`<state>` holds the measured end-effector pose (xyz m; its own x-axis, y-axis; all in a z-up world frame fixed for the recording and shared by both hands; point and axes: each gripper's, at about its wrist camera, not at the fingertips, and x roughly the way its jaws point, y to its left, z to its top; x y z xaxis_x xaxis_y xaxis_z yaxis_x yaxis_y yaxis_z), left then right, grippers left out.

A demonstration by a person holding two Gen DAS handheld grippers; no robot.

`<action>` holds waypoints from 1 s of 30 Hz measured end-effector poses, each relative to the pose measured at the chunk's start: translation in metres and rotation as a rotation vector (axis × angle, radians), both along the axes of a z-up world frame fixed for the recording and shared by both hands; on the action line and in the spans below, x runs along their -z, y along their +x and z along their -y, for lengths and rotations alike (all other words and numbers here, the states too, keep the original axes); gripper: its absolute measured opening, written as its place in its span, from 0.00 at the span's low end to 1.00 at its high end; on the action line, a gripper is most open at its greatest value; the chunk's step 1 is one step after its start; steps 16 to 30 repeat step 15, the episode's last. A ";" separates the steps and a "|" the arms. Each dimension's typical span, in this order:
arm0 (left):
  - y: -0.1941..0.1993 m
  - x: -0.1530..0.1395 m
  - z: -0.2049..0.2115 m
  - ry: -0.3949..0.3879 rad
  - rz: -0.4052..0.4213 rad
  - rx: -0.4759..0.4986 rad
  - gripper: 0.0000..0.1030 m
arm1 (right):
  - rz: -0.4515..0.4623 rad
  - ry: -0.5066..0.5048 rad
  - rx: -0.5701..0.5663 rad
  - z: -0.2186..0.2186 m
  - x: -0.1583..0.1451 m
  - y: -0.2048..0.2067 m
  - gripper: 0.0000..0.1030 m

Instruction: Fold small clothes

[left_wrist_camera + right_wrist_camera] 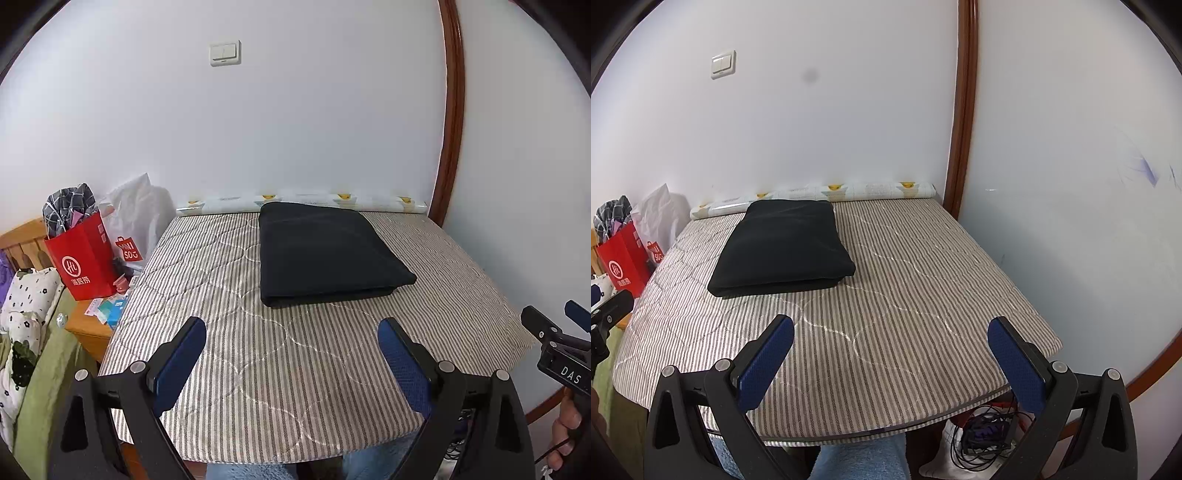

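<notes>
Both my left gripper and right gripper hang wide open and empty over the striped table, black folded cloth lying toward the far wall, risk: reaching could snag and undo the stacked layers.

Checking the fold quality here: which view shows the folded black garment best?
The left wrist view: the black garment lies near centre, with its stacked front edge facing the camera. The right wrist view shows the garment whole too, but off to the left and at an angle.
</notes>
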<state>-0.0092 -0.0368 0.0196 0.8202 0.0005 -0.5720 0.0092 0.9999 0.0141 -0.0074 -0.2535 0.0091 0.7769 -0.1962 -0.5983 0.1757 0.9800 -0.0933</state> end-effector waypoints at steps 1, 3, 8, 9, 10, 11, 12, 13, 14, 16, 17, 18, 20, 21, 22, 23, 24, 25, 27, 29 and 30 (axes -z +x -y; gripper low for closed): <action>0.000 0.000 0.000 0.000 0.001 0.000 0.91 | 0.000 0.000 -0.001 0.000 0.000 0.000 1.00; 0.001 -0.001 -0.001 0.000 0.000 -0.001 0.91 | 0.001 -0.002 -0.001 -0.001 0.000 -0.001 1.00; 0.002 -0.001 -0.001 0.001 -0.001 -0.003 0.91 | 0.004 -0.002 0.002 -0.002 -0.002 -0.001 1.00; 0.002 -0.001 -0.001 0.003 -0.001 -0.004 0.91 | 0.004 -0.002 0.001 -0.002 -0.002 -0.001 1.00; 0.002 -0.001 -0.002 0.003 -0.002 -0.006 0.91 | 0.004 -0.002 0.001 -0.002 -0.002 -0.001 1.00; 0.003 -0.001 -0.002 0.003 -0.002 -0.008 0.91 | 0.005 -0.001 0.001 -0.002 -0.002 -0.001 1.00; 0.003 -0.002 -0.003 0.002 -0.003 -0.008 0.91 | 0.004 -0.001 -0.001 0.000 -0.002 -0.001 1.00; 0.003 -0.002 -0.003 0.000 -0.003 -0.010 0.91 | 0.004 -0.002 -0.003 -0.001 -0.003 0.000 1.00; 0.004 -0.002 -0.004 -0.001 -0.003 -0.010 0.91 | 0.005 -0.004 -0.005 -0.001 -0.004 0.001 1.00; 0.006 -0.003 -0.004 0.000 -0.003 -0.010 0.91 | 0.006 -0.004 -0.005 -0.001 -0.004 0.003 1.00; 0.006 -0.003 -0.004 0.000 -0.003 -0.010 0.91 | 0.006 -0.004 -0.005 -0.001 -0.004 0.003 1.00; 0.006 -0.003 -0.004 0.000 -0.003 -0.010 0.91 | 0.006 -0.004 -0.005 -0.001 -0.004 0.003 1.00; 0.006 -0.003 -0.004 0.000 -0.003 -0.010 0.91 | 0.006 -0.004 -0.005 -0.001 -0.004 0.003 1.00; 0.006 -0.003 -0.004 0.000 -0.003 -0.010 0.91 | 0.006 -0.004 -0.005 -0.001 -0.004 0.003 1.00; 0.006 -0.003 -0.004 0.000 -0.003 -0.010 0.91 | 0.006 -0.004 -0.005 -0.001 -0.004 0.003 1.00; 0.006 -0.003 -0.004 0.000 -0.003 -0.010 0.91 | 0.006 -0.004 -0.005 -0.001 -0.004 0.003 1.00; 0.006 -0.003 -0.004 0.000 -0.003 -0.010 0.91 | 0.006 -0.004 -0.005 -0.001 -0.004 0.003 1.00; 0.006 -0.003 -0.004 0.000 -0.003 -0.010 0.91 | 0.006 -0.004 -0.005 -0.001 -0.004 0.003 1.00; 0.006 -0.003 -0.004 0.000 -0.003 -0.010 0.91 | 0.006 -0.004 -0.005 -0.001 -0.004 0.003 1.00; 0.006 -0.003 -0.004 0.000 -0.003 -0.010 0.91 | 0.006 -0.004 -0.005 -0.001 -0.004 0.003 1.00; 0.006 -0.003 -0.004 0.000 -0.003 -0.010 0.91 | 0.006 -0.004 -0.005 -0.001 -0.004 0.003 1.00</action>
